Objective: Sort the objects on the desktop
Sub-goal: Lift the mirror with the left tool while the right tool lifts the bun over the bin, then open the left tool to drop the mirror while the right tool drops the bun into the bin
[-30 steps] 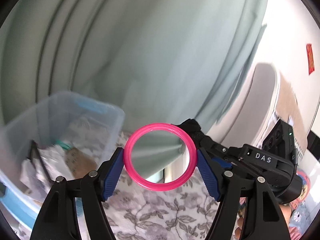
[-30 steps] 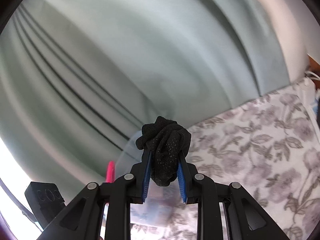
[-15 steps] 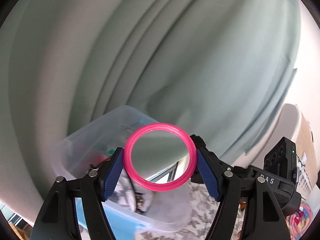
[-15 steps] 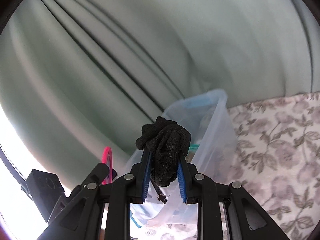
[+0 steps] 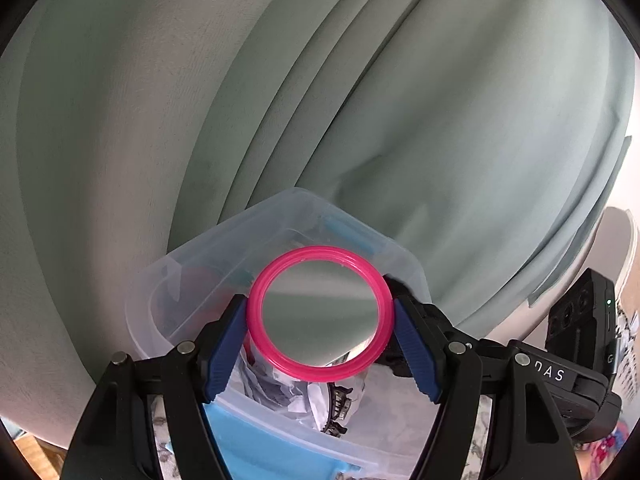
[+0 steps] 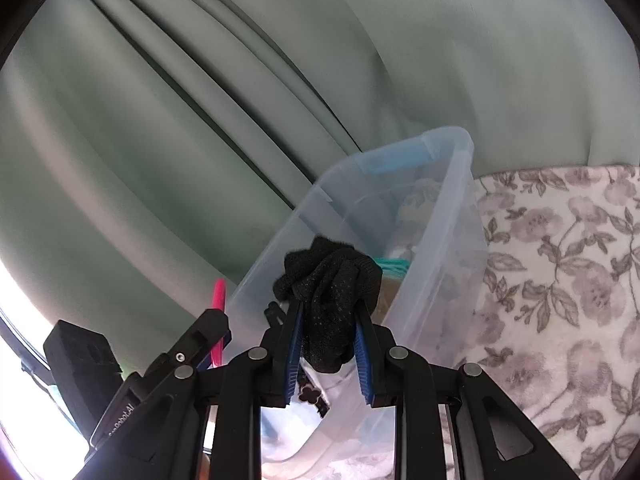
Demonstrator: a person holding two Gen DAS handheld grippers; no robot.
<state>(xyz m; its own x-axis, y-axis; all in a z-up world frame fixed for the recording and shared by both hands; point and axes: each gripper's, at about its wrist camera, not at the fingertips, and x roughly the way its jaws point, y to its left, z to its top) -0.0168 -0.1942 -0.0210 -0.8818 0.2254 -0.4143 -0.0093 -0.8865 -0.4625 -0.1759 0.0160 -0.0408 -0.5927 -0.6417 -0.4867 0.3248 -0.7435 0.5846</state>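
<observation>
Behind everything, a pale green curtain (image 5: 360,100) in long folds, filling most of both views; below it, a desk covered by a grey floral cloth (image 6: 560,280). On that cloth, against the curtain, a clear plastic storage bin (image 5: 208,264) with a blue clip on its far rim (image 6: 394,164). Inside the bin, a jumble: crumpled white paper or plastic (image 5: 280,392), a dark toothed clip-like piece (image 5: 340,400), something teal (image 6: 394,266) and a brownish shape beside it, details too blurred through the wall to name. Under or beside the bin's near edge, a flat blue sheet (image 5: 256,444), possibly its lid. Left tongs (image 5: 320,340) closed partway on a round pink-framed mirror (image 5: 318,314), blue pads pressing its rim from either side, mirror upright and held above the near side of the bin. Right tongs (image 6: 328,354) clamped narrowly on a bunched black glove (image 6: 328,284), cuff hanging between the pads, glove raised just over the bin's open top, close beside the left tongs
</observation>
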